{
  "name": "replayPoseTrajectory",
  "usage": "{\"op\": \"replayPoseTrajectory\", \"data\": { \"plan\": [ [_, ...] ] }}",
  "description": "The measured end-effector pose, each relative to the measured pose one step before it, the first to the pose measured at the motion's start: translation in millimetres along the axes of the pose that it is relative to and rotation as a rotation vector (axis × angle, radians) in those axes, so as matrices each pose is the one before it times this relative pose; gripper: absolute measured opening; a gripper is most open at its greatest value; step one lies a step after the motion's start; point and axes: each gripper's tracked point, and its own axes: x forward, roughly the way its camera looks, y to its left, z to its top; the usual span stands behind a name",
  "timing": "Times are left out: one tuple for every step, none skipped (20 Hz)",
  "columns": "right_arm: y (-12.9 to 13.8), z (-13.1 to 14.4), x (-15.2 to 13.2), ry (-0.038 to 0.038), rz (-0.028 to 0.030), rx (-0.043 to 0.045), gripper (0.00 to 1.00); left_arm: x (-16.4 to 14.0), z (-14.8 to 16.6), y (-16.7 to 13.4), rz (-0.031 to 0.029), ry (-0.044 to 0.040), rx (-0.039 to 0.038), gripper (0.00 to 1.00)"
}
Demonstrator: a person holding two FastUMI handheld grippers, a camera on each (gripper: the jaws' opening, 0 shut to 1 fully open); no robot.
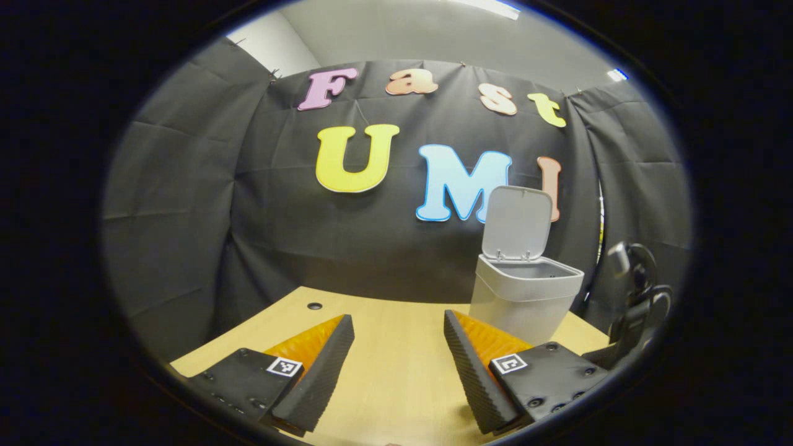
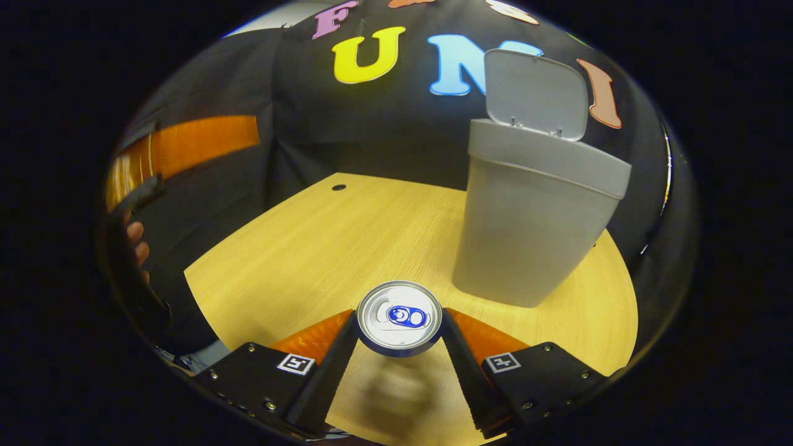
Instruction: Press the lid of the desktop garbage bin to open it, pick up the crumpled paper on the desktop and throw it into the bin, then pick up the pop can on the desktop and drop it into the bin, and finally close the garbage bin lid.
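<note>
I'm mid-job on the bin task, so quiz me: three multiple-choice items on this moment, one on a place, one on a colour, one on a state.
1. Where is the pop can?
A. Between the right tool's fingers, above the desktop
B. Inside the bin
C. Lying on its side by the desk's hole

2. What colour is the garbage bin?
A. Blue
B. Light grey
C. Yellow

3. What state is the bin's lid in?
A. Pressed shut
B. Taken off and lying on the desk
C. Hinged up, open

Answers:
1 A: the right gripper view shows the can's top held between both fingers, its shadow on the wood below.
2 B: body and lid are light grey in both views.
3 C: the lid stands up behind the open mouth; the left tool is open, holding nothing.
</note>
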Motion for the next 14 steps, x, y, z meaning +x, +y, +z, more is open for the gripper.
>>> {"op": "replayPoseTrajectory", "data": {
  "plan": [
    [-7.47, 10.30, -6.25, -0.02738, -0.01363, 0.01179, 0.85, 0.27, -0.11, -1.84, -0.00451, -0.00175, -0.00063, 0.95],
    [-5.85, 8.87, -6.56, -0.02730, -0.01179, 0.00937, 0.85, 0.53, -0.07, -2.24, -0.00277, 0.00082, 0.00049, 0.95],
    [-6.27, 10.42, -5.14, -0.02737, -0.01366, 0.00729, 0.85, 0.40, -1.53, -1.13, -0.00112, 0.00177, 0.00144, 0.95],
    [-5.51, 9.04, -5.22, -0.02576, -0.01264, 0.00546, 0.84, 0.24, 0.05, -0.04, -0.00115, -0.00020, -0.00071, 0.95],
    [-5.26, 10.38, -4.39, -0.02595, -0.01157, 0.00453, 0.84, 0.34, -0.34, -0.34, -0.00168, 0.00177, -0.00200, 0.95],
    [-4.14, 8.87, -2.91, -0.02487, -0.00794, 0.00227, 0.84, 0.07, -0.13, -0.32, -0.00052, 0.00180, -0.00215, 0.95],
    [-4.35, 9.17, -2.54, -0.02279, -0.00956, 0.00058, 0.85, 0.36, -0.04, 0.09, 0.00130, -0.00056, -0.00195, 0.95],
    [-4.32, 7.62, -2.30, -0.02330, -0.00932, -0.00207, 0.84, -0.60, -0.19, -0.11, -0.00023, -0.00102, -0.00148, 0.95],
    [-4.17, 8.20, -1.77, -0.02310, -0.00911, -0.00446, 0.84, 1.00, 0.73, -0.16, -0.00031, -0.00165, -0.00005, 0.95],
    [-3.09, 7.04, -1.05, -0.02454, -0.00768, -0.00664, 0.84, -0.24, -0.13, -0.10, 0.00094, -0.00082, 0.00122, 0.95],
    [-2.91, 7.92, -0.81, -0.02716, -0.00655, -0.00709, 0.84, 0.81, 0.13, 0.05, 0.00034, -0.00055, 0.00073, 0.95],
    [-1.64, 6.45, -1.26, -0.02532, -0.00684, -0.00926, 0.84, -0.13, 0.10, -0.08, 0.00053, -0.00036, 0.00077, 0.95],
    [-2.07, 7.48, 0.12, -0.02563, -0.00520, -0.00853, 0.84, 0.88, 0.37, 0.20, 0.00028, -0.00037, 0.00089, 0.95],
    [-0.25, 7.36, -1.47, -0.02999, -0.00188, -0.00513, 0.84, -0.31, -0.29, 0.03, 0.00037, 0.00013, 0.00078, 0.95]
  ]
}}
